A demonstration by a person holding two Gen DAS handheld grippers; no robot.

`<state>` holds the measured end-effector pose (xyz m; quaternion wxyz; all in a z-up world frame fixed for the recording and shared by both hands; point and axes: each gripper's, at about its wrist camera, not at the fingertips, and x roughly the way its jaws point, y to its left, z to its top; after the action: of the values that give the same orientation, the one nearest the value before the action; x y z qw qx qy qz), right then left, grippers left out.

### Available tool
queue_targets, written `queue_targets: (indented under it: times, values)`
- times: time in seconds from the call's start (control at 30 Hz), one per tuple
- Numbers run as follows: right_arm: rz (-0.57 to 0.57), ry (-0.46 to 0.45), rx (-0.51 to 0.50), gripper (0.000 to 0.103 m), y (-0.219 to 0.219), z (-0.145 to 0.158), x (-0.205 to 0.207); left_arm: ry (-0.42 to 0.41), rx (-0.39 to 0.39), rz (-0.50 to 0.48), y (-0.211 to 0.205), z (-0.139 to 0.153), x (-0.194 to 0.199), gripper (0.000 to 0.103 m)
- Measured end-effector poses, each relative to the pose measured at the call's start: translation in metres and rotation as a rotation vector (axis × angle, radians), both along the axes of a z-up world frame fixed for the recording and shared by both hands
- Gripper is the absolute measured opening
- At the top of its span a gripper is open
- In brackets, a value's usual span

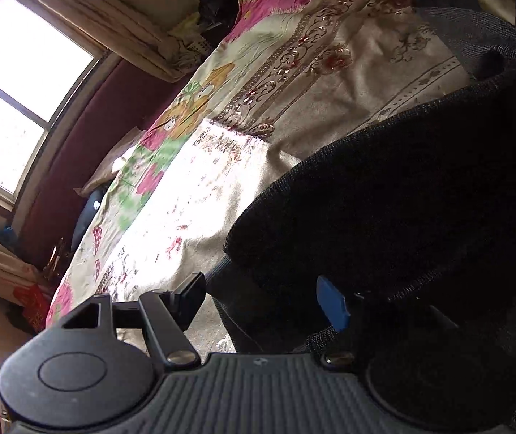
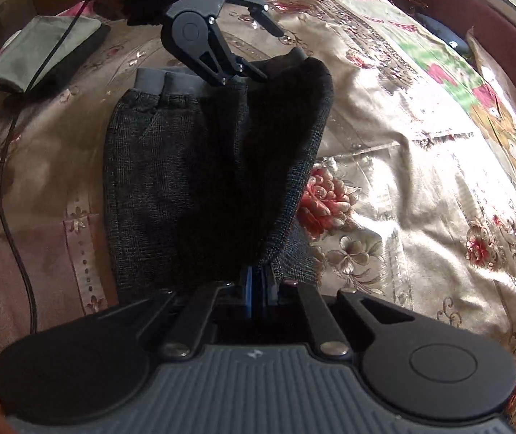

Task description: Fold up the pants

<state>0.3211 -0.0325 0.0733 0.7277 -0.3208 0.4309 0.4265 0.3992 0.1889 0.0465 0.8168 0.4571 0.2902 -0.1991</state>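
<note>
Dark grey pants (image 2: 157,181) lie on the bed with the grey waistband (image 2: 164,79) at the far end. Their lower part is lifted and doubled over toward the waistband. My right gripper (image 2: 258,282) is shut on the near edge of the lifted fabric, blue pads pressed together. My left gripper (image 2: 276,58) shows in the right wrist view at the far end, its fingers spread apart above the folded fabric near the waistband. In the left wrist view my left gripper (image 1: 269,300) is open, a blue pad (image 1: 332,303) showing, with dark pants fabric (image 1: 402,199) draped over its right side.
A patterned beige and floral bedspread (image 2: 420,181) covers the bed. A grey folded item (image 2: 41,50) and a black cable (image 2: 16,181) lie at the left. A window (image 1: 16,83) and a dark red headboard (image 1: 88,155) border the bed's far side.
</note>
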Motion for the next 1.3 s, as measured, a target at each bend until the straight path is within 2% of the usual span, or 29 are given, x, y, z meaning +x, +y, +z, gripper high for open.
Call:
queue_targets:
  times: [0.13, 0.23, 0.33, 0.37, 0.47, 0.53, 0.57, 0.6, 0.7, 0.73, 0.8, 0.9, 0.97, 1.03, 1.13, 1.2, 1.3]
  values:
    - [0.059, -0.032, -0.042, 0.005, 0.003, -0.014, -0.029, -0.023, 0.068, -0.114, -0.018, -0.005, -0.013, 0.090]
    - [0.116, -0.103, -0.070, 0.005, 0.006, -0.019, -0.049, -0.036, 0.132, -0.166, -0.032, -0.013, -0.002, 0.091]
    - [0.131, -0.118, -0.078, 0.005, 0.006, -0.020, -0.059, -0.037, 0.184, -0.196, -0.039, -0.013, 0.016, 0.091]
    - [0.140, -0.113, -0.083, 0.001, 0.004, -0.022, -0.063, -0.021, 0.196, -0.207, -0.041, -0.012, 0.021, 0.091]
    - [0.159, -0.096, -0.089, 0.001, 0.003, -0.029, -0.075, 0.041, 0.258, -0.259, -0.042, -0.019, 0.032, 0.091]
    - [0.167, -0.100, -0.095, 0.001, 0.002, -0.034, -0.079, 0.118, 0.323, -0.257, -0.044, -0.038, 0.041, 0.082]
    - [0.159, -0.086, -0.087, 0.001, 0.002, -0.036, -0.077, 0.153, 0.338, -0.237, -0.044, -0.047, 0.048, 0.066]
    - [0.148, -0.082, -0.081, 0.001, 0.002, -0.036, -0.074, 0.181, 0.336, -0.190, -0.042, -0.053, 0.059, 0.055]
    - [0.118, -0.115, -0.060, 0.002, -0.003, -0.030, -0.055, 0.200, 0.236, -0.084, -0.032, -0.050, 0.078, 0.056]
    - [0.092, -0.111, -0.046, 0.002, -0.006, -0.028, -0.044, 0.184, 0.216, -0.073, -0.029, -0.048, 0.080, 0.059]
    - [0.030, -0.097, 0.007, 0.009, -0.014, -0.022, -0.014, 0.173, 0.173, -0.060, -0.024, -0.041, 0.082, 0.080]
    - [-0.076, -0.075, 0.074, 0.019, -0.020, -0.014, 0.037, 0.194, 0.131, -0.050, -0.017, -0.038, 0.092, 0.081]
    - [-0.134, -0.037, 0.118, 0.020, -0.017, -0.014, 0.068, 0.256, 0.100, -0.019, -0.012, -0.045, 0.103, 0.083]
    - [-0.165, 0.010, 0.148, 0.021, -0.012, -0.015, 0.092, 0.284, 0.098, 0.000, -0.006, -0.056, 0.111, 0.083]
    - [-0.163, 0.014, 0.170, 0.024, -0.005, -0.018, 0.107, 0.329, 0.059, 0.053, 0.010, -0.064, 0.121, 0.086]
    - [-0.146, 0.005, 0.171, 0.025, -0.005, -0.020, 0.108, 0.392, 0.000, 0.098, 0.021, -0.064, 0.132, 0.086]
    - [-0.154, 0.001, 0.165, 0.026, -0.010, -0.024, 0.107, 0.465, -0.045, 0.120, 0.023, -0.067, 0.141, 0.077]
